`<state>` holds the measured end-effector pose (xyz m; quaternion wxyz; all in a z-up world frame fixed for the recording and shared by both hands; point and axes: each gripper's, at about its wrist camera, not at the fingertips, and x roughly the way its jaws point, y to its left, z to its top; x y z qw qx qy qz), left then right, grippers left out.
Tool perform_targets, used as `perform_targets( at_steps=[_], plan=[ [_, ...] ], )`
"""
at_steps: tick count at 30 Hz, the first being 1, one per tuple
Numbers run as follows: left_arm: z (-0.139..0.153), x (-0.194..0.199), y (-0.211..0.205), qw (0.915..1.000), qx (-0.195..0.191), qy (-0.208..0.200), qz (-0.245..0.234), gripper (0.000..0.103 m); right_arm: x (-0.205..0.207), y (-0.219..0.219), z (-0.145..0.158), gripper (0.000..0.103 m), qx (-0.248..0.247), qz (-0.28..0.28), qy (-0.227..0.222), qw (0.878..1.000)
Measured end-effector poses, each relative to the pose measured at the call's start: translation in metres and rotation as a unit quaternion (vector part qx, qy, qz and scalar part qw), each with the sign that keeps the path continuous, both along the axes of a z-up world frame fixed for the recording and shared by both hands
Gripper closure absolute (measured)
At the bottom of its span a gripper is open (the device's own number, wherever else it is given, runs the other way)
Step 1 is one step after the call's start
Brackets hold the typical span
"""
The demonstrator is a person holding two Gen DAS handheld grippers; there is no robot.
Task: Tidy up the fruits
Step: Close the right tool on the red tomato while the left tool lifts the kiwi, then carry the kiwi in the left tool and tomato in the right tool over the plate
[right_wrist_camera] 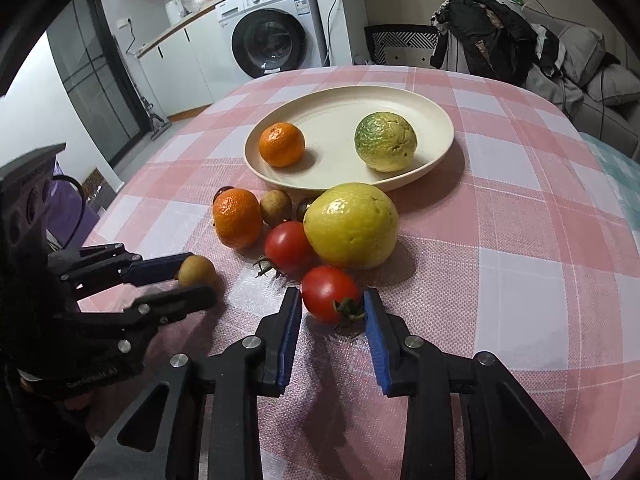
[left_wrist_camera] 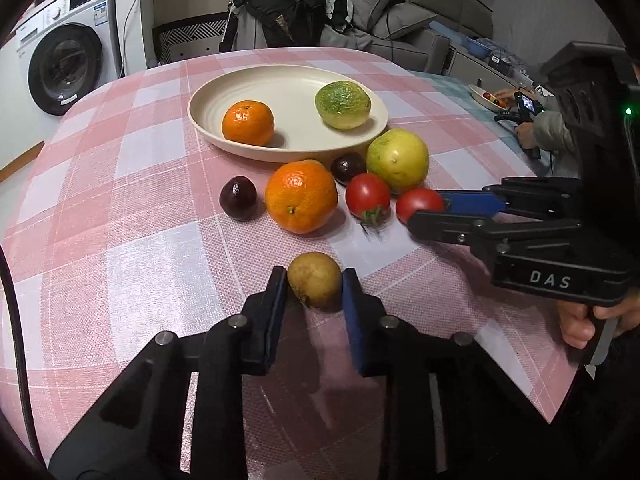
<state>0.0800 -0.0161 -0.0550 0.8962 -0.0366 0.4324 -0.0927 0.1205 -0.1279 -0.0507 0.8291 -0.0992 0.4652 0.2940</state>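
My left gripper (left_wrist_camera: 315, 285) is shut on a small tan round fruit (left_wrist_camera: 315, 278) resting on the pink checked tablecloth; the right wrist view shows the same grip (right_wrist_camera: 197, 271). My right gripper (right_wrist_camera: 331, 301) is shut on a red tomato (right_wrist_camera: 329, 292), its pads pressing both sides. A cream plate (left_wrist_camera: 292, 80) behind holds a small mandarin (left_wrist_camera: 248, 122) and a green-yellow citrus (left_wrist_camera: 342, 105). In front of the plate lie a larger mandarin (left_wrist_camera: 301, 196), a second tomato (left_wrist_camera: 367, 197), a yellow fruit (left_wrist_camera: 397, 159) and two dark fruits (left_wrist_camera: 238, 197).
Another tan fruit (right_wrist_camera: 276, 207) sits between the large mandarin and the yellow fruit. A washing machine (right_wrist_camera: 276, 36) and a chair draped with clothes (right_wrist_camera: 492, 32) stand beyond the table. At the far right a second person's hands (left_wrist_camera: 528, 128) work near another dish.
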Motion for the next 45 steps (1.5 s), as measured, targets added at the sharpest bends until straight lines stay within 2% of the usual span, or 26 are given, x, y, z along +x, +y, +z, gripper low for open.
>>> perform_targets(
  at_steps=[9,12,26,36,45],
  plan=[
    [0.001,-0.002,0.004,0.9999,-0.014,-0.001,0.003,0.078,-0.001,0.004,-0.002,0.072,-0.007,-0.002,-0.004,1.0],
    [0.002,-0.002,0.006,0.9998,-0.016,-0.002,0.007,0.078,-0.005,0.004,-0.002,0.073,0.005,0.009,0.0,1.0],
    [0.013,-0.003,0.01,0.9993,-0.02,-0.023,0.024,0.078,-0.014,-0.015,0.02,0.073,0.061,-0.003,-0.038,0.997],
    [0.043,0.009,0.007,0.9975,-0.015,-0.062,0.032,0.078,-0.012,-0.025,0.03,0.073,0.081,-0.008,-0.051,0.995],
    [0.073,0.029,-0.002,0.9949,-0.006,-0.096,0.029,0.078,0.003,-0.023,0.052,0.073,0.094,-0.004,-0.07,0.993]
  ],
)
